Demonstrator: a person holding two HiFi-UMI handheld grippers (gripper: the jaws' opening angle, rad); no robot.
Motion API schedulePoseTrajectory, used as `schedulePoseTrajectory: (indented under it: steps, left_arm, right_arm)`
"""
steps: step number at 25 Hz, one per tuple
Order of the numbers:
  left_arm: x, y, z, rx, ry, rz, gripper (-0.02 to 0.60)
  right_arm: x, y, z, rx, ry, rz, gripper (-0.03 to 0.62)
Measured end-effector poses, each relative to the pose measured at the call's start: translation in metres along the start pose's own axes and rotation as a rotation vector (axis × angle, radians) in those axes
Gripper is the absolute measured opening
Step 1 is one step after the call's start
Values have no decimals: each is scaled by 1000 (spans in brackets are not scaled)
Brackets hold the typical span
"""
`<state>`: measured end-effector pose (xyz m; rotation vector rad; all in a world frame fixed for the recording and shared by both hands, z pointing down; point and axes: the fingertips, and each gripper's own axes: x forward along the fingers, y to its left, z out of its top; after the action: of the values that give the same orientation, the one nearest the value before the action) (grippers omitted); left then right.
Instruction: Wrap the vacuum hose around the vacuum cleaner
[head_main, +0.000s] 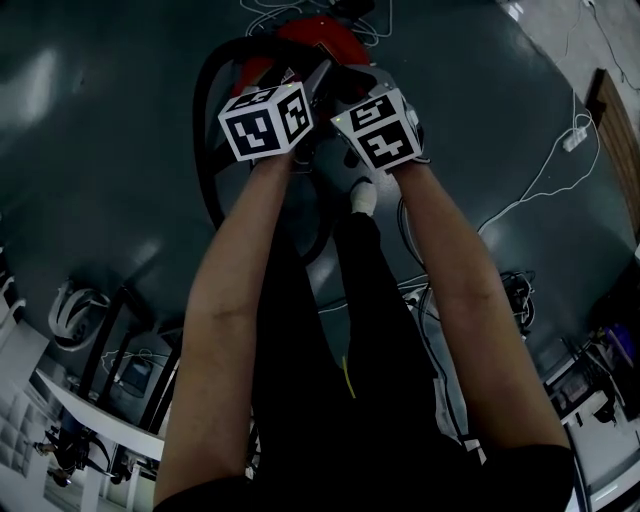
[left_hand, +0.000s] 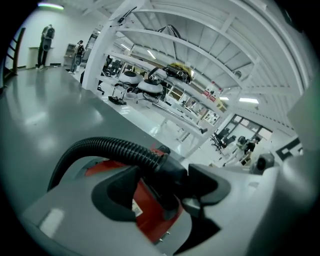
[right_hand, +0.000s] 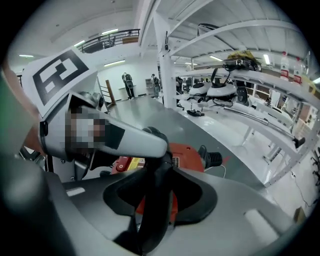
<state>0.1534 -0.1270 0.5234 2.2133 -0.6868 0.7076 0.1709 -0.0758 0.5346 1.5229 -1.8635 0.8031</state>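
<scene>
left tongs (left_hand: 167, 182): pinching the stiff black end of the hose (left_hand: 110, 147), just over the red vacuum cleaner (head_main: 335, 40)
right tongs (right_hand: 159, 200): clamped on another black stretch of the hose, right next to the left pair
where stuff is: vacuum cleaner sits on the floor (head_main: 100, 150), upper centre of the head view, hose looping off to its left
worry 1: both grips are bunched up, so I reckon the slack loop springs wide instead of hugging the body
worry 2: twisting could kink the hose or let it slip
</scene>
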Motion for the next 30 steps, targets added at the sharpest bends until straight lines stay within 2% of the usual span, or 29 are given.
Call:
schedulePoseTrajectory:
  steps: [6, 10, 13, 15, 17, 20, 21, 22, 24, 25, 29, 30]
  left_arm:
    - [-2, -8, -5, 27, -20, 67, 329]
    - [7, -18, -13, -22, 17, 108, 352]
    - [6, -18, -6, -81, -19, 119, 337]
    - [5, -18, 0, -92, -47, 120, 339]
    - [8, -18, 7, -63, -55, 115, 345]
    - [20, -20, 11, 15, -19, 100, 336]
    - [24, -20, 13, 47, -11, 103, 316]
    - [28, -18, 17, 82, -10, 119, 272]
    - [33, -12, 32, 132, -19, 170, 92]
    - [36, -11, 37, 143, -25, 174, 48]
    - [47, -7, 38, 158, -36, 96, 114]
    - [48, -3, 36, 139, -43, 92, 101]
  right_arm:
    - [-3, -9, -11, -6, 49, 63, 153]
    - [-8, -18, -30, -15, 121, 95, 153]
    - [-15, -20, -33, 8, 113, 107, 153]
    - [-19, -21, -30, 40, 93, 108, 153]
    - [-19, -24, -27, 77, 88, 107, 153]
    - [-14, -28, -31, 157, 100, 104, 153]
    - [-12, -28, -33, 190, 107, 104, 153]
    - [-10, -29, -35, 220, 113, 105, 152]
    - [-5, -30, -37, 256, 117, 108, 152]
    - [-4, -29, -39, 260, 118, 107, 152]
    - [4, -21, -44, 273, 155, 106, 153]
    - [5, -21, -45, 280, 165, 110, 152]
